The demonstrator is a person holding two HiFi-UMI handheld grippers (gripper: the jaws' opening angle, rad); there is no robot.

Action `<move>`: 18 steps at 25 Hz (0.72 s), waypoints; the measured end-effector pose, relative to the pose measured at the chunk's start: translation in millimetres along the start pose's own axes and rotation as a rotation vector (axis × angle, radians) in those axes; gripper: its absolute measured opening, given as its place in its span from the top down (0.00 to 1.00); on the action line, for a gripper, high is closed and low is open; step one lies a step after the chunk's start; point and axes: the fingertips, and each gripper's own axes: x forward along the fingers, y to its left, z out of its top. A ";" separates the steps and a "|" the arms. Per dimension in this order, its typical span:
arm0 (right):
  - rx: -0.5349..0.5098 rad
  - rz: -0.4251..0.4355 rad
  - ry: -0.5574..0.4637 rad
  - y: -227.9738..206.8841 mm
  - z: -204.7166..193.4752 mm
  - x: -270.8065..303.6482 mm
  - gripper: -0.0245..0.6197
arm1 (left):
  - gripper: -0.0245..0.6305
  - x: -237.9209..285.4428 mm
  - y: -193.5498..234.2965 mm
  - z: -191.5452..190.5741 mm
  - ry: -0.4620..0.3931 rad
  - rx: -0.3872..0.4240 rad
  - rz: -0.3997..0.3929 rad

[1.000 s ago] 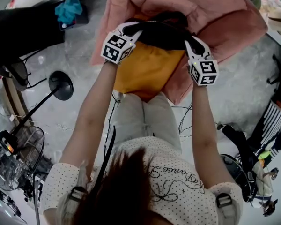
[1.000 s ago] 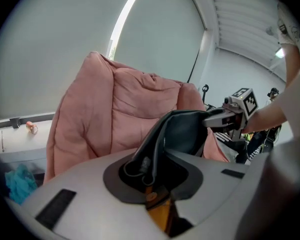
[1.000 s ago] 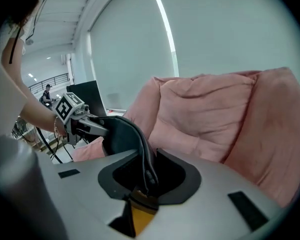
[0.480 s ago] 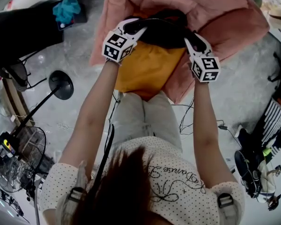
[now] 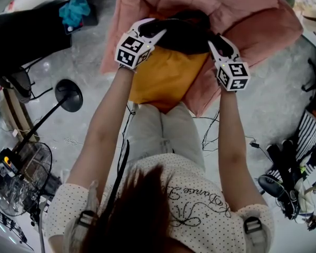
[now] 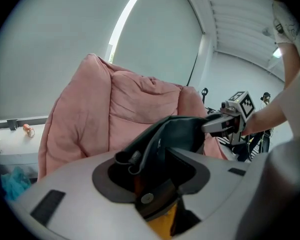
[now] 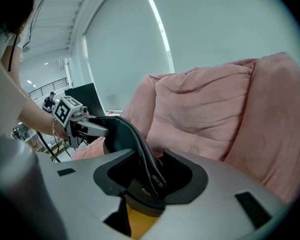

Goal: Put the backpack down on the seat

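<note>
Grey speckled floor (image 5: 87,49), round black stand base (image 5: 69,95), pale wall (image 6: 55,29).

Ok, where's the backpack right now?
Top centre of the head view, the backpack lies on the pink seat, its black top between the left claw and right claw, both opening with its straps between their jaws.

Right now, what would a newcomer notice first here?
The big pink cushioned seat fills the top centre, with an orange-and-black fabric backpack resting on it. The left tool and right tool flank the backpack's black top, jaws opening with its black straps between them.
</note>
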 end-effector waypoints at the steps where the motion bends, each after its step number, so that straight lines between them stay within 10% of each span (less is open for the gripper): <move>1: 0.006 0.007 0.000 0.3 0.0 0.5 0.69 | 0.71 0.5 -0.6 0.0 0.002 0.001 -0.003; 10: -0.098 -0.064 -0.026 -9.8 26.1 -7.0 0.85 | 0.89 3.2 8.7 29.3 0.005 0.073 0.004; 18: -0.077 -0.124 -0.068 -34.4 34.9 -8.2 0.82 | 0.86 29.4 15.9 62.0 -0.028 0.137 0.003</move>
